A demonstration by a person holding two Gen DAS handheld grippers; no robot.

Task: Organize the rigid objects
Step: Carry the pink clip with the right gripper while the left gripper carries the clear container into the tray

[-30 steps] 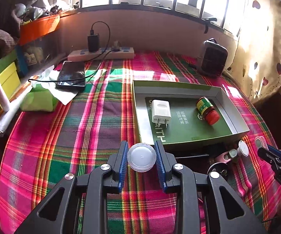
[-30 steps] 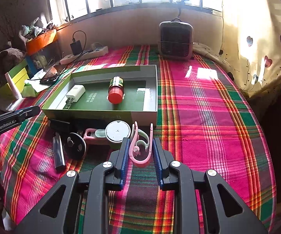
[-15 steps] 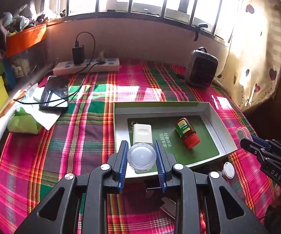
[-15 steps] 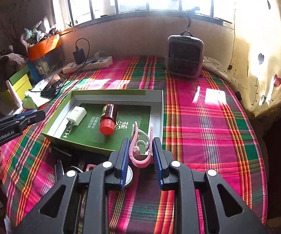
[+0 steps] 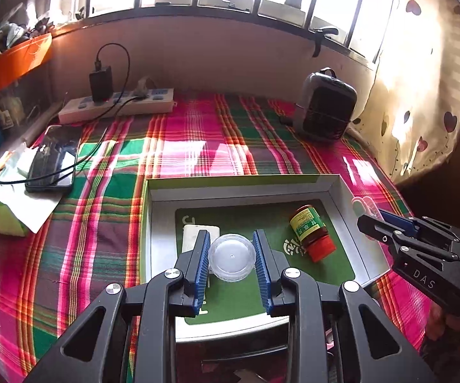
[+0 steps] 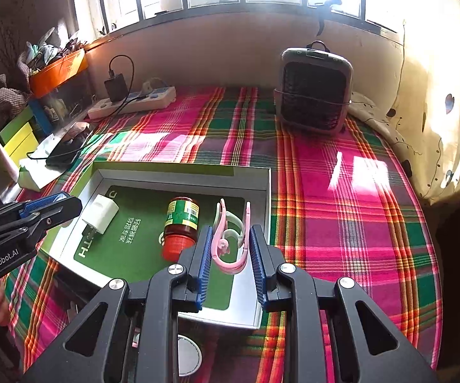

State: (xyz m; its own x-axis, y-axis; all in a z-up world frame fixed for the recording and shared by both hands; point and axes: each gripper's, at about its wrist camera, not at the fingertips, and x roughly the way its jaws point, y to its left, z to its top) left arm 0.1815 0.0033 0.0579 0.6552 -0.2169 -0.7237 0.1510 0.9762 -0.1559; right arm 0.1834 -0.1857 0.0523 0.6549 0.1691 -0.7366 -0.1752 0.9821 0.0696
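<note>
My left gripper (image 5: 231,253) is shut on a round clear lid (image 5: 232,257) and hovers over the near left part of the shallow box tray (image 5: 242,182). My right gripper (image 6: 230,244) is shut on a pink plastic clip (image 6: 230,239) above the tray's (image 6: 179,172) right part. Inside the tray lie a white charger plug (image 6: 100,214) and a red-capped bottle (image 6: 180,223) on its side. In the left wrist view the plug (image 5: 195,234) is partly hidden behind my fingers, the bottle (image 5: 309,231) lies to the right, and the right gripper (image 5: 373,215) reaches in from the right.
A plaid cloth (image 6: 341,191) covers the table. At the back stand a small heater (image 6: 314,91) and a power strip (image 6: 134,102) with a cable to a phone (image 5: 53,159) on tissues. A round white disc (image 6: 188,356) lies in front of the tray. Boxes crowd the left edge.
Both grippers have carried their objects forward from in front of the tray to above its inside. The grips have not changed.
</note>
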